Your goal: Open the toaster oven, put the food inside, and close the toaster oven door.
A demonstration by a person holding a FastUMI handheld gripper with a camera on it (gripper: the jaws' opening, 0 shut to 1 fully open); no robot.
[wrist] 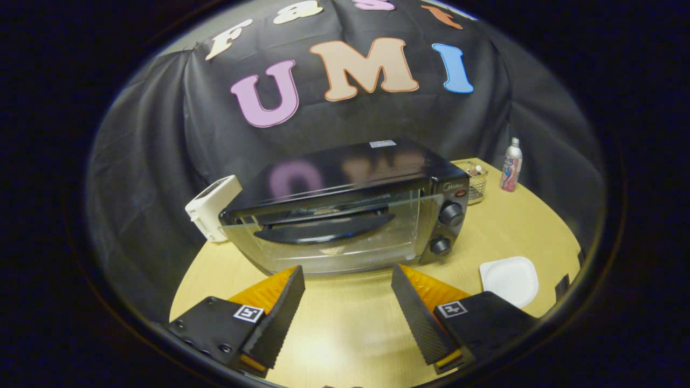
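A black toaster oven (345,172) stands on the round wooden table (345,323), just beyond my fingers. Its glass door (334,242) with a black handle (323,229) leans outward at the top, a little ajar. Through the glass a small pale item (331,250) shows low inside, too blurred to identify. Two knobs (450,214) sit on the oven's right side. My gripper (347,269) is open in front of the door, fingers wide apart with nothing between them and not touching the oven.
A white plate (509,280) lies bare on the table to the right of my right finger. A white appliance (213,207) stands left of the oven. A wire basket (476,183) and a bottle (512,164) stand behind it on the right.
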